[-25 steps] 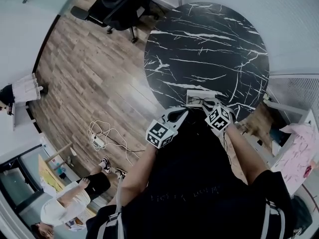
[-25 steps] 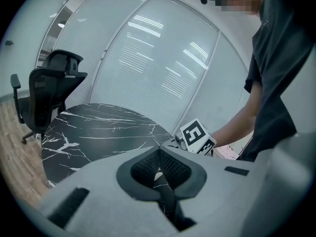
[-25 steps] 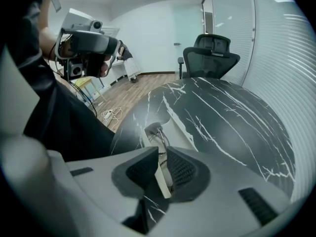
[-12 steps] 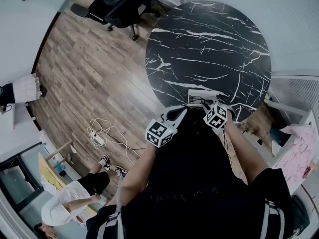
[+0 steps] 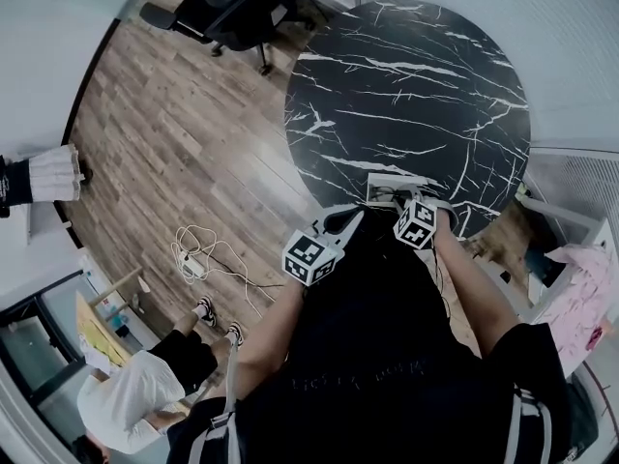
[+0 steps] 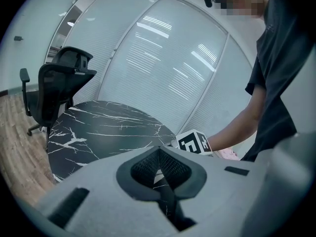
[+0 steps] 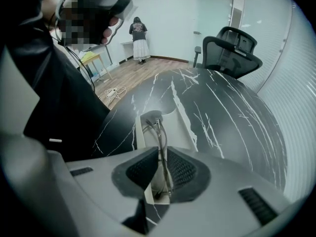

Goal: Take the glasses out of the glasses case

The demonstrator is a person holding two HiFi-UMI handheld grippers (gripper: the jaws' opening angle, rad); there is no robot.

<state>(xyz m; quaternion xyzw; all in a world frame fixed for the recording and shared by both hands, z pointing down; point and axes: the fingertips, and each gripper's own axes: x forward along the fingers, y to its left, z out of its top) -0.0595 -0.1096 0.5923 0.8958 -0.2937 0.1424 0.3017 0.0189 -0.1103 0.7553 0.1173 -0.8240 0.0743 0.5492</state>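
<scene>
Office. Black mesh swivel chair at far left, round black marble-look meeting table, frosted glass partition walls with blinds, wood-look floor, power strip and cables on it near left.

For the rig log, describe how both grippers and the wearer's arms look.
The left gripper and right gripper have pale grey bodies with dark, cross-hatched pads. The left cube and right cube are white with black square markers. The person wears a black short-sleeved top, forearms bare.
</scene>
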